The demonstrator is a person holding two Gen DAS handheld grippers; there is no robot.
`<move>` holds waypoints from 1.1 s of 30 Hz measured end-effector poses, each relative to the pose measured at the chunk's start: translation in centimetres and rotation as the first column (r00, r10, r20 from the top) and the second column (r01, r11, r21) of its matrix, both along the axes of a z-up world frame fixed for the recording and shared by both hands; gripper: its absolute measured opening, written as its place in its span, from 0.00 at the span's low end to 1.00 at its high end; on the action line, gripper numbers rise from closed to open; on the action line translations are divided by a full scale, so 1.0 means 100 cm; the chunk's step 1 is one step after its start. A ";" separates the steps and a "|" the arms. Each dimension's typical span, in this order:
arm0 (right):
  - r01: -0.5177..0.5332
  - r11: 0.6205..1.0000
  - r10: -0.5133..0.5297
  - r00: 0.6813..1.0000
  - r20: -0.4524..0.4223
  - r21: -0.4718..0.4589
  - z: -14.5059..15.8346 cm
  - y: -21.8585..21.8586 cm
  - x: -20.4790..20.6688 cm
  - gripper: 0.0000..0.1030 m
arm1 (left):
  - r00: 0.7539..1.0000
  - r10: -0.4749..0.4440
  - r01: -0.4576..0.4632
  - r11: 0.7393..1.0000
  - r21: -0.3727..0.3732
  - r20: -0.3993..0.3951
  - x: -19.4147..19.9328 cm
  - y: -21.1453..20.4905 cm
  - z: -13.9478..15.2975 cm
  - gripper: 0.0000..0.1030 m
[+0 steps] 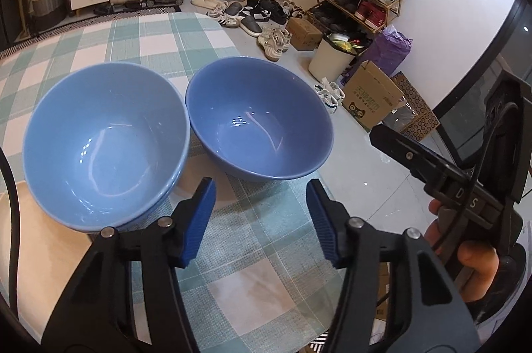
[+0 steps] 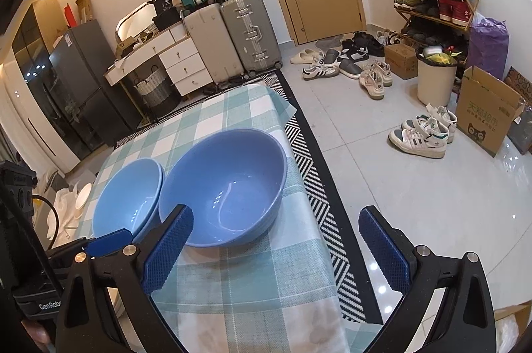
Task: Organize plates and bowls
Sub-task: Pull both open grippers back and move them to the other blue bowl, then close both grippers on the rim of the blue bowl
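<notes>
On the checked surface near its right edge, I see stacked blue bowls left, single blue bowl touching beside. Glossy, empty, likely slippery. Left gripper and right gripper both spread, holding nothing. Risk: nudging the single bowl off the edge.

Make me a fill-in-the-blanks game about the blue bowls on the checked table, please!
1. The lone glossy blue ceramic bowl sits to the ____ of the nested stack of lighter blue bowls.
2. Inside, the lone bowl is ____.
3. The left tongs and right tongs are both ____, gripping nothing.
4. The green-and-white fabric tablecloth has a ____ pattern.

Missing words: right; empty; open; checked
</notes>
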State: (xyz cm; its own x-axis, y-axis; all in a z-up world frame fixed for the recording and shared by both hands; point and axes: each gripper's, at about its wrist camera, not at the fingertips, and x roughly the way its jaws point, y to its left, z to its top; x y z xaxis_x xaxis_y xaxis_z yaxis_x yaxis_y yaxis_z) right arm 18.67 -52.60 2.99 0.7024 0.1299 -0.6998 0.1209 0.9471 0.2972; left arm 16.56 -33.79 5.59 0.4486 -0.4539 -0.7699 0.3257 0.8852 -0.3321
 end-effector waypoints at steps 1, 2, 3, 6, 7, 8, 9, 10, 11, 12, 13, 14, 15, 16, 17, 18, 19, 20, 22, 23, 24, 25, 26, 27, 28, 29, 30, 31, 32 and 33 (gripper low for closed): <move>0.000 1.000 0.000 1.000 -0.008 0.004 -0.001 0.000 0.003 0.88 | 1.000 0.006 -0.006 1.000 -0.004 -0.008 0.002 -0.001 -0.002 0.50; 0.002 1.000 -0.002 1.000 -0.020 0.008 -0.004 -0.002 0.005 0.84 | 1.000 0.009 -0.009 1.000 -0.009 -0.015 0.004 -0.002 -0.005 0.50; 0.004 1.000 -0.004 1.000 -0.028 0.008 -0.006 -0.002 0.007 0.80 | 1.000 0.013 -0.014 1.000 -0.012 -0.021 0.005 -0.004 -0.006 0.49; -0.001 1.000 0.002 0.999 -0.049 0.017 -0.014 -0.002 0.014 0.76 | 0.999 0.025 -0.025 1.000 -0.010 -0.028 0.009 -0.009 -0.010 0.49; -0.007 1.000 0.008 0.999 -0.053 0.018 -0.017 -0.002 0.016 0.73 | 0.999 0.031 -0.031 1.000 -0.007 -0.030 0.011 -0.010 -0.012 0.49; -0.012 1.000 0.013 0.998 -0.059 0.017 -0.019 -0.001 0.017 0.71 | 0.999 0.036 -0.037 0.999 0.000 -0.032 0.013 -0.012 -0.013 0.49; -0.015 1.000 0.016 0.998 -0.063 0.017 -0.022 -0.001 0.020 0.71 | 0.999 0.042 -0.042 0.999 0.004 -0.032 0.015 -0.013 -0.015 0.49; -0.018 1.000 0.019 0.998 -0.065 0.018 -0.023 0.000 0.022 0.70 | 0.999 0.044 -0.044 0.999 0.006 -0.030 0.016 -0.015 -0.016 0.49; -0.020 1.000 0.021 0.998 -0.066 0.020 -0.025 0.000 0.024 0.70 | 0.998 0.049 -0.048 0.999 0.011 -0.029 0.019 -0.016 -0.017 0.49; -0.024 0.999 0.026 0.997 -0.067 0.022 -0.026 0.000 0.027 0.68 | 0.998 0.053 -0.053 0.999 0.013 -0.028 0.020 -0.017 -0.018 0.49; -0.028 0.999 0.029 0.997 -0.070 0.023 -0.028 0.001 0.030 0.68 | 0.998 0.054 -0.053 0.998 0.015 -0.028 0.022 -0.018 -0.020 0.49; -0.031 0.999 0.033 0.997 -0.072 0.022 -0.030 0.001 0.033 0.67 | 0.998 0.057 -0.057 0.998 0.020 -0.032 0.025 -0.019 -0.022 0.49; -0.036 0.999 0.037 0.997 -0.072 0.022 -0.031 0.002 0.037 0.64 | 0.997 0.061 -0.060 0.998 0.024 -0.036 0.027 -0.020 -0.024 0.49; -0.041 0.999 0.042 0.996 -0.076 0.020 -0.033 0.002 0.041 0.59 | 0.997 0.063 -0.062 0.998 0.025 -0.038 0.029 -0.020 -0.025 0.49; -0.047 0.999 0.049 0.995 -0.083 0.017 -0.034 0.002 0.045 0.58 | 0.997 0.063 -0.062 0.998 0.025 -0.040 0.031 -0.020 -0.027 0.49; -0.054 0.998 0.054 0.995 -0.084 0.013 -0.036 0.003 0.049 0.57 | 0.997 0.068 -0.067 0.997 0.026 -0.041 0.033 -0.019 -0.028 0.49; -0.061 0.998 0.061 0.994 -0.085 0.009 -0.037 0.003 0.055 0.55 | 0.996 0.073 -0.072 0.997 0.028 -0.041 0.035 -0.019 -0.029 0.49; -0.066 0.998 0.067 0.994 -0.089 0.007 -0.038 0.004 0.059 0.54 | 0.996 0.074 -0.073 0.997 0.027 -0.041 0.037 -0.019 -0.030 0.49; -0.073 0.997 0.073 0.993 -0.091 0.002 -0.040 0.004 0.068 0.53 | 0.996 0.077 -0.076 0.997 0.030 -0.042 0.042 -0.019 -0.032 0.49; -0.076 0.997 0.076 0.993 -0.094 -0.002 -0.041 0.005 0.071 0.53 | 0.996 0.079 -0.077 0.996 0.032 -0.042 0.043 -0.018 -0.032 0.49; -0.080 0.997 0.079 0.992 -0.095 -0.007 -0.042 0.005 0.075 0.52 | 0.996 0.079 -0.078 0.996 0.033 -0.041 0.045 -0.018 -0.033 0.49; -0.086 0.996 0.084 0.992 -0.093 -0.013 -0.042 0.006 0.080 0.52 | 0.996 0.082 -0.080 0.996 0.036 -0.040 0.047 -0.018 -0.034 0.49; -0.087 0.996 0.085 0.992 -0.094 -0.017 -0.042 0.006 0.084 0.52 | 0.996 0.085 -0.084 0.996 0.036 -0.039 0.047 -0.016 -0.034 0.49; -0.088 0.996 0.086 0.992 -0.092 -0.021 -0.042 0.007 0.087 0.52 | 0.995 0.086 -0.085 0.996 0.034 -0.040 0.049 -0.016 -0.035 0.49; -0.091 0.996 0.089 0.992 -0.088 -0.023 -0.042 0.007 0.091 0.51 | 0.995 0.086 -0.085 0.996 0.033 -0.043 0.051 -0.015 -0.036 0.49; -0.092 0.995 0.090 0.992 -0.085 -0.024 -0.042 0.007 0.094 0.51 | 0.995 0.087 -0.085 0.996 0.034 -0.042 0.052 -0.015 -0.036 0.49; -0.092 0.995 0.089 0.992 -0.085 -0.026 -0.043 0.007 0.097 0.50 | 0.996 0.085 -0.083 0.996 0.036 -0.040 0.052 -0.016 -0.036 0.49; -0.091 0.995 0.089 0.993 -0.084 -0.027 -0.043 0.006 0.101 0.48 | 0.996 0.081 -0.079 0.996 0.035 -0.040 0.053 -0.016 -0.036 0.49; -0.090 0.996 0.087 0.993 -0.082 -0.026 -0.044 0.005 0.103 0.47 | 0.996 0.079 -0.078 0.996 0.034 -0.040 0.054 -0.016 -0.037 0.48; -0.092 0.996 0.090 0.992 -0.083 -0.021 -0.045 0.004 0.107 0.44 | 0.996 0.078 -0.077 0.996 0.034 -0.039 0.054 -0.016 -0.037 0.47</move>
